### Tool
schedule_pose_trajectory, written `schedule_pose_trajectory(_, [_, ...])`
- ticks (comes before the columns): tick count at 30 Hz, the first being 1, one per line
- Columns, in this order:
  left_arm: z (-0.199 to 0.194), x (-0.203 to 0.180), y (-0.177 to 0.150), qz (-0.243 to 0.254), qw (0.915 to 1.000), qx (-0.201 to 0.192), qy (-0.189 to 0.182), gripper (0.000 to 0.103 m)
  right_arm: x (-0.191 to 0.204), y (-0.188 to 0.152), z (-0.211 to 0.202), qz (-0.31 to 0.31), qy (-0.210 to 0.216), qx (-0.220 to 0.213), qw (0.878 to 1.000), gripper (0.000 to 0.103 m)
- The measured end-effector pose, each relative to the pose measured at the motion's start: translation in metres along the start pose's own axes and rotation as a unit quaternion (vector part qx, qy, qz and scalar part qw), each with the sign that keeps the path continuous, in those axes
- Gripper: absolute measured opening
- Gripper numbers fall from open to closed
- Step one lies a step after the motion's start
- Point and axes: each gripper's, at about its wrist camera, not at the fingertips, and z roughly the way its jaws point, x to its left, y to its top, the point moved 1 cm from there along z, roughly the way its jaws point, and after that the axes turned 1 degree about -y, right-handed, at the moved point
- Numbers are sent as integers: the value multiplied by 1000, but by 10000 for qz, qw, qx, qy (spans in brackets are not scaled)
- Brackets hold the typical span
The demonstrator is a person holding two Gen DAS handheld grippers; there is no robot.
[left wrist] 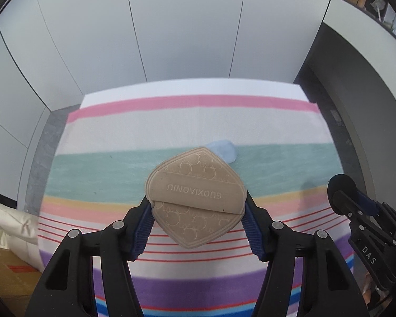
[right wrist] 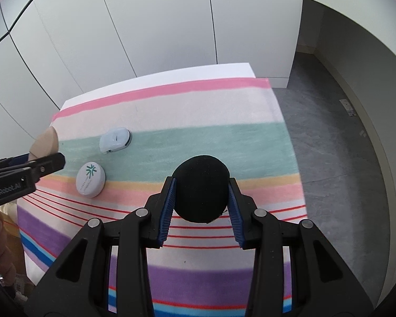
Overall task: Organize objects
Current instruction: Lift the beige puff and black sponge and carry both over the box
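Note:
My left gripper [left wrist: 198,224] is shut on a tan embossed pouch [left wrist: 195,195] marked GUOXIANIU and holds it above the striped cloth. The pouch's tip also shows in the right wrist view [right wrist: 46,145]. My right gripper [right wrist: 201,206] is shut on a black round foam ball [right wrist: 201,187], held above the cloth; the ball also shows at the right in the left wrist view [left wrist: 340,187]. A pale blue case [right wrist: 115,139] lies on the teal stripe, partly hidden behind the pouch in the left wrist view [left wrist: 224,150]. A white oval case with a green logo [right wrist: 90,175] lies nearer.
The table carries a striped cloth [right wrist: 224,142] and stands against white wall panels [left wrist: 187,26]. Grey floor [right wrist: 335,158] lies to the right. A cream cushion [left wrist: 10,224] and a cardboard box [left wrist: 10,274] sit at the lower left of the table.

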Motion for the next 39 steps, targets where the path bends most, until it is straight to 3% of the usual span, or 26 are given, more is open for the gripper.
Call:
schedule_pose_trajectory(6, [-49,10,9,-111,9995,-280,-40,63,4,14,-33,-39,-90,-75,9999,40])
schedule_pose_trajectory(21, [-188,31,16,-288,9945,-997,107,63,35,62,-165,-476,-119,-859,9951,40])
schedule_pose_trajectory(29, [-231,33,-6,-126,9942,-1033,274,63,45,53,-210,-582,-113,-972,9935,40])
schedule_pose_trajectory(39, [-258,37,-60,187,9955,-837,414,63,37,13,-248,-488,-403,-570,9964,40])
